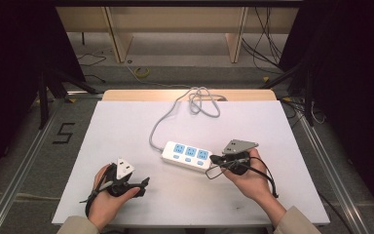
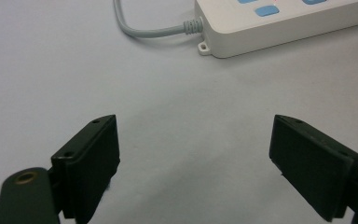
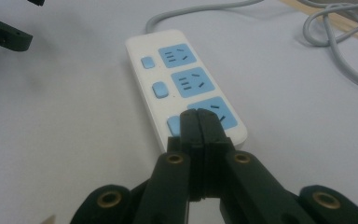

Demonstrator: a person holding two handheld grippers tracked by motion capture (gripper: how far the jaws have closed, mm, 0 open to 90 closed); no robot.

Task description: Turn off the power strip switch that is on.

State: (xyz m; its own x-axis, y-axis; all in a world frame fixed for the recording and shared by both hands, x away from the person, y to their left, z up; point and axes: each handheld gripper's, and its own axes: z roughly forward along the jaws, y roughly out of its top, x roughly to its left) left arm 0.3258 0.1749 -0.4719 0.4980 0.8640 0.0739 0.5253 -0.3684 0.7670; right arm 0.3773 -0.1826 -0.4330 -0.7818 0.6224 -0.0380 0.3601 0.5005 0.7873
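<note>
Power strip (image 3: 186, 91): near end hidden by closed right fingers (image 3: 199, 122) | left fingers (image 2: 193, 158): apart, empty

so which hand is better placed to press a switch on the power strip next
Right, probably. The right hand-held gripper has its jaws shut and its tips over the near end of the power strip, by a blue switch. The left hand-held gripper, jaws open, sits off to the side.

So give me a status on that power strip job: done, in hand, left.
Done: nothing visibly; the power strip lies flat on the table, sockets empty. In hand: the right tool, shut, hovers at its near end by the last switch button; contact can't be told. Left: the other buttons; the left tool waits open.
</note>
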